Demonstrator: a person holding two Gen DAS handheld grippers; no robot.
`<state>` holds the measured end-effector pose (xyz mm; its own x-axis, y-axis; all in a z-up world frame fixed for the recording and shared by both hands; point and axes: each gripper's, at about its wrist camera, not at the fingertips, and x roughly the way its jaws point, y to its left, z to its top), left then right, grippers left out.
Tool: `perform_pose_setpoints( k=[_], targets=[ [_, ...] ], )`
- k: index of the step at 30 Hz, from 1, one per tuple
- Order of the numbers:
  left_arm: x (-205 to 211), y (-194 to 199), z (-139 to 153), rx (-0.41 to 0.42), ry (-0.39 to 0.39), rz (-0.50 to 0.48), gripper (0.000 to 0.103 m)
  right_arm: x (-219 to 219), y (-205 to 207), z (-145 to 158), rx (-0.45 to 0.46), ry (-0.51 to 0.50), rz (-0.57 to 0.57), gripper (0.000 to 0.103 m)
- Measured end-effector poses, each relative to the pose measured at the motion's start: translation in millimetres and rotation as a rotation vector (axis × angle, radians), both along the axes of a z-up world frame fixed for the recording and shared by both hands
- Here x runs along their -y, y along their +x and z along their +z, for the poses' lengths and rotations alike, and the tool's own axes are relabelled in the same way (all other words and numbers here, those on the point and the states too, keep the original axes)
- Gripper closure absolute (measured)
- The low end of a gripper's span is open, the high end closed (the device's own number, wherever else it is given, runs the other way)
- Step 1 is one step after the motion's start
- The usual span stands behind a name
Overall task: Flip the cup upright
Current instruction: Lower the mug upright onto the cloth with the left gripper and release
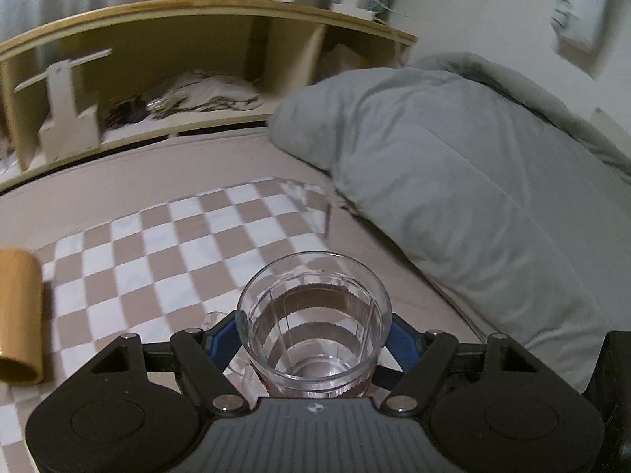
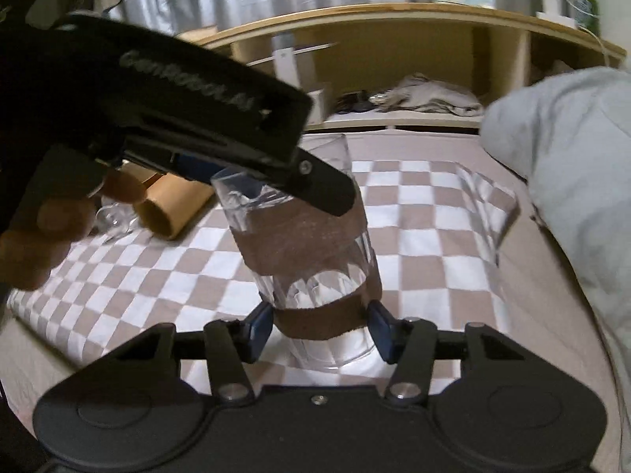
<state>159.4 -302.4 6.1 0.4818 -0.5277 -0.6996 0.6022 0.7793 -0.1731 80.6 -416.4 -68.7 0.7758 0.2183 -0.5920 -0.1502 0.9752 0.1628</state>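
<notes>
1. The left hand-held gripper [image 1: 314,339] pinches the clear ribbed cup [image 1: 314,327] between its blue pads, mouth facing the camera.
2. The right hand-held gripper [image 2: 320,325] stands spread beside the cup's [image 2: 311,260] brown fuzzy band; contact is unclear.
3. Below lies a checkered cloth [image 2: 414,236] on the bed.

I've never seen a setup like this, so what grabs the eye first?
A clear cup with brown bands, gripped between both tools: the left tool clamps it near the top, the right tool brackets its lower band. Beneath lies a checkered cloth on a bed, with a tan cup lying on its side at the left.
</notes>
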Motion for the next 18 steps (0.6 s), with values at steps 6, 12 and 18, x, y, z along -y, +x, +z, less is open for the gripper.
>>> perform_pose_setpoints(
  k=[6,12,18],
  targets=[
    [36.0,-20.0,1.8,0.071,0.060,-0.068,0.027,16.0,-14.2,-6.9,0.038,-0.016,-0.060,0.048],
    [61.5,-28.1,-6.2,0.145,0.140,-0.086,0.026,35.5,-22.1,-16.5,0.067,0.048,-0.122,0.048],
    [66.4,-32.9,-7.2,0.170,0.153,-0.087,0.026,45.1,-20.2,-30.1,0.089,0.127,-0.144,0.048]
  ],
)
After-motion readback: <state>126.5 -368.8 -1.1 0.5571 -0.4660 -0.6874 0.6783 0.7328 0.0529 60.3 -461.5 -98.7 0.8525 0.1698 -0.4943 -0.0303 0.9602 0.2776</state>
